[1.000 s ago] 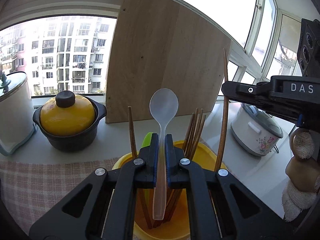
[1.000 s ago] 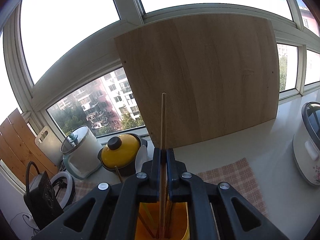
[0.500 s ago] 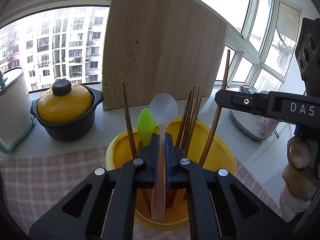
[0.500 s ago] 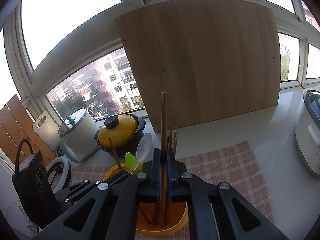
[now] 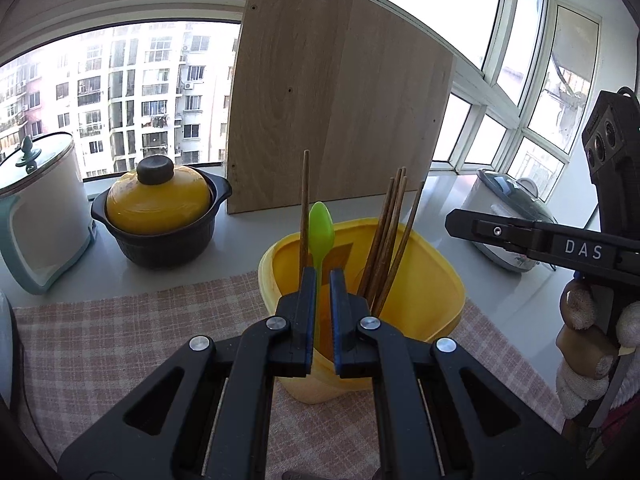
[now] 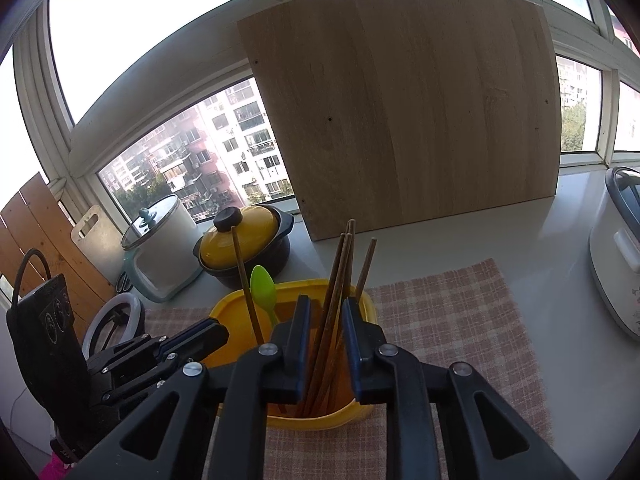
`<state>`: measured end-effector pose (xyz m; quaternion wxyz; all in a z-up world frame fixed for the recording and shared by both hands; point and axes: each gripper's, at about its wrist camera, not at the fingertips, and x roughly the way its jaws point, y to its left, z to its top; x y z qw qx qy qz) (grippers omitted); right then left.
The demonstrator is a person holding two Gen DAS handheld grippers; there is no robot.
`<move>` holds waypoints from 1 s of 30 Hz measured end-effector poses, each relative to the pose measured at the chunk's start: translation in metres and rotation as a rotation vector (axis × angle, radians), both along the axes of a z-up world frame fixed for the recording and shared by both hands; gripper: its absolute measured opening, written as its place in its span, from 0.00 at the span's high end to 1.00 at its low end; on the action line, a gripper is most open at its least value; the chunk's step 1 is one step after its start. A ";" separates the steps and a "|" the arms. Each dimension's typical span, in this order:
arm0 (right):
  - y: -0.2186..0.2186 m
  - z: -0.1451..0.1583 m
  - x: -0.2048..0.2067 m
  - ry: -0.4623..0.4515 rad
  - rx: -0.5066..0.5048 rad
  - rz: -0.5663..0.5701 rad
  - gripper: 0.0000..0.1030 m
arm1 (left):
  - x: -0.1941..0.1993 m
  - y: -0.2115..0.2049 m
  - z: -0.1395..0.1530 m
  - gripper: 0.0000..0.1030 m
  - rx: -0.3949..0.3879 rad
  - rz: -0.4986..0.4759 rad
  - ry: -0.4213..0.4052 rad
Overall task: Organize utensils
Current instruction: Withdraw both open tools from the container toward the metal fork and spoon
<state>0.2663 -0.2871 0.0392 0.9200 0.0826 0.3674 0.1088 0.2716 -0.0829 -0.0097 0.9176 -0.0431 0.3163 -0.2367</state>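
A yellow holder [image 5: 436, 292] [image 6: 236, 304] stands on the checked mat. In it stand several brown chopsticks [image 5: 386, 240] [image 6: 340, 276] and a green spoon [image 5: 320, 232] [image 6: 263, 286]. No white spoon shows in either view. My left gripper [image 5: 323, 276] is open a little and empty, just in front of the holder, with the green spoon seen through the gap. My right gripper [image 6: 325, 308] is open and empty over the holder, with chopsticks standing between its fingers. The right gripper also shows at the right of the left wrist view [image 5: 520, 236].
A big wooden board [image 5: 336, 120] [image 6: 408, 108] leans on the window behind. A yellow-lidded black pot [image 5: 160, 208] [image 6: 244, 240] and a white pot with glass lid [image 5: 36, 208] stand at the left. A rice cooker [image 5: 508, 208] [image 6: 616, 252] stands at the right.
Both grippers opened and drew back. The white spoon left my left gripper and is out of sight. The chopstick left my right gripper and stands in the holder.
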 end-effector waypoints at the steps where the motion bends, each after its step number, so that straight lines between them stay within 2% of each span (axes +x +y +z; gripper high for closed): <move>1: 0.000 0.000 -0.003 0.001 0.000 0.002 0.82 | -0.004 0.003 0.002 0.96 0.006 0.002 -0.006; 6: -0.001 -0.002 -0.025 0.009 0.034 0.019 0.77 | -0.024 0.017 0.012 0.96 0.030 0.004 -0.021; 8: 0.000 -0.003 -0.034 0.011 0.033 0.033 0.75 | -0.033 0.023 0.014 0.94 0.013 0.011 -0.037; 9: 0.000 -0.005 -0.040 0.013 0.035 0.038 0.73 | -0.038 0.027 0.014 0.90 0.013 0.008 -0.037; 11: -0.001 -0.009 -0.052 0.027 0.048 0.051 0.72 | -0.047 0.031 0.013 0.73 0.015 -0.009 -0.035; 18: -0.003 -0.038 -0.100 0.102 0.074 0.106 0.71 | -0.068 0.031 -0.006 0.72 0.083 -0.081 0.027; 24: -0.008 -0.074 -0.144 0.185 0.084 0.140 0.70 | -0.075 0.026 -0.035 0.72 0.098 -0.137 0.128; 30: -0.021 -0.112 -0.174 0.282 0.096 0.113 0.70 | -0.066 0.016 -0.067 0.72 0.123 -0.183 0.239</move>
